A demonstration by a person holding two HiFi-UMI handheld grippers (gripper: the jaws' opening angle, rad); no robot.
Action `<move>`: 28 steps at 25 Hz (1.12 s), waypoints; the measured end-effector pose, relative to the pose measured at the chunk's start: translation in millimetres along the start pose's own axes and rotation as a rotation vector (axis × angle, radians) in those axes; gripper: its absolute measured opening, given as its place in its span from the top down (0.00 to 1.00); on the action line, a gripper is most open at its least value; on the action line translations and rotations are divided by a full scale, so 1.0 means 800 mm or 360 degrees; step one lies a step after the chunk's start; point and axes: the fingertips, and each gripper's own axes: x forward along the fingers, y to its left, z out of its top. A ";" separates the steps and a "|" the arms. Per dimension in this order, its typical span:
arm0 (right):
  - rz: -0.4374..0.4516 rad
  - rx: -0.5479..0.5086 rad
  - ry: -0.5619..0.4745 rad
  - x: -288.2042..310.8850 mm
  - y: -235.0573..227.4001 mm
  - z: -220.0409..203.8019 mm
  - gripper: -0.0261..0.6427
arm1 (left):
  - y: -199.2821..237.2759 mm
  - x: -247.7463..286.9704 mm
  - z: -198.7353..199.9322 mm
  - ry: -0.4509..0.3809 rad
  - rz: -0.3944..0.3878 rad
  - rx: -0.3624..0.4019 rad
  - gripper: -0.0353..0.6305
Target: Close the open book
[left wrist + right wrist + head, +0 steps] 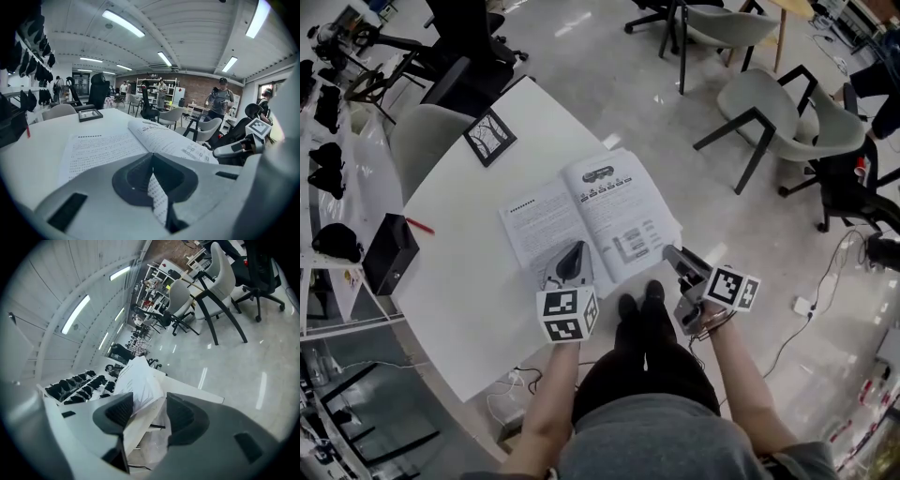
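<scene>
The open book [591, 220] lies flat on the white table [469, 272], near its front right edge, with both printed pages facing up. My left gripper [575, 255] rests on the bottom of the left page, close to the spine. In the left gripper view its jaws [151, 157] meet at the tips, shut, with the page [108, 145] showing beneath them. My right gripper [672, 253] is at the book's lower right corner, beyond the table edge. In the right gripper view it [149, 399] stands open, with the curled edge of the right-hand pages [138, 380] between its jaws.
A black-framed picture [489, 137] lies at the table's far side. At the left edge stands a black box [389, 251], with a red pen [419, 226] beside it. Grey chairs [778, 108] stand on the floor to the right. People [220, 101] stand farther back in the room.
</scene>
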 end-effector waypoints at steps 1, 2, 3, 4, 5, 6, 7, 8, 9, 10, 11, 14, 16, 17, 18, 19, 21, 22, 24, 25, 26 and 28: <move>0.0000 -0.0005 0.0001 0.001 0.000 0.000 0.62 | 0.000 0.000 -0.001 0.0000 0.0001 0.0005 0.94; 0.0000 -0.0012 0.0002 0.001 0.000 0.000 0.63 | 0.000 0.000 -0.001 -0.0001 0.0002 0.0009 0.94; 0.0000 -0.0018 0.0003 0.002 0.000 0.000 0.65 | 0.000 0.001 -0.002 -0.0002 0.0003 0.0010 0.94; 0.0002 -0.0022 0.0005 0.002 0.000 -0.001 0.67 | 0.000 0.000 -0.003 -0.0002 0.0004 0.0011 0.94; 0.0003 -0.0025 0.0005 0.003 0.001 -0.001 0.69 | 0.000 0.000 -0.003 -0.0003 0.0007 0.0012 0.94; 0.0004 -0.0027 0.0005 0.003 0.001 -0.001 0.72 | 0.001 0.000 -0.003 -0.0004 0.0009 0.0014 0.94; 0.0003 -0.0028 0.0004 0.003 0.001 0.000 0.73 | 0.001 0.001 -0.004 -0.0004 0.0011 0.0016 0.94; 0.0002 -0.0027 0.0004 0.003 0.001 0.000 0.74 | 0.000 0.001 -0.004 -0.0003 0.0013 0.0018 0.94; 0.0001 -0.0025 0.0005 0.002 0.001 0.001 0.75 | 0.000 0.001 -0.004 -0.0002 0.0016 0.0021 0.94; 0.0000 -0.0024 0.0005 0.000 0.001 0.002 0.76 | -0.001 0.001 -0.004 -0.0001 0.0018 0.0024 0.94; -0.0001 -0.0026 0.0003 -0.001 0.001 0.003 0.78 | -0.001 0.001 -0.004 -0.0001 0.0021 0.0027 0.94; -0.0003 -0.0048 -0.0013 -0.004 0.005 0.007 0.84 | -0.001 0.001 -0.003 0.0000 0.0028 0.0035 0.94; -0.0010 -0.0059 -0.0027 -0.006 0.008 0.009 0.87 | -0.001 0.001 -0.003 0.0001 0.0030 0.0040 0.94; -0.0014 -0.0063 -0.0033 -0.006 0.009 0.010 0.88 | -0.001 0.001 -0.003 0.0001 0.0031 0.0041 0.94; -0.0014 -0.0065 -0.0038 -0.007 0.011 0.010 0.89 | -0.001 0.001 -0.003 0.0001 0.0032 0.0042 0.94; -0.0011 -0.0066 -0.0044 -0.008 0.013 0.011 0.90 | -0.001 0.001 -0.003 0.0000 0.0034 0.0043 0.94; 0.0001 -0.0061 -0.0059 -0.010 0.016 0.013 0.91 | -0.001 0.001 -0.003 -0.0003 0.0036 0.0045 0.94; 0.0006 -0.0060 -0.0066 -0.011 0.017 0.014 0.91 | -0.001 0.002 -0.003 -0.0005 0.0035 0.0046 0.94; 0.0008 -0.0064 -0.0077 -0.013 0.019 0.015 0.92 | -0.001 0.002 -0.004 -0.0008 0.0035 0.0047 0.94; 0.0004 -0.0067 -0.0081 -0.014 0.020 0.016 0.92 | -0.001 0.002 -0.004 -0.0009 0.0036 0.0047 0.94; 0.0004 -0.0067 -0.0087 -0.015 0.020 0.017 0.93 | -0.001 0.002 -0.005 -0.0009 0.0036 0.0048 0.94; 0.0025 -0.0066 -0.0099 -0.016 0.023 0.018 0.93 | -0.001 0.002 -0.005 -0.0010 0.0037 0.0047 0.94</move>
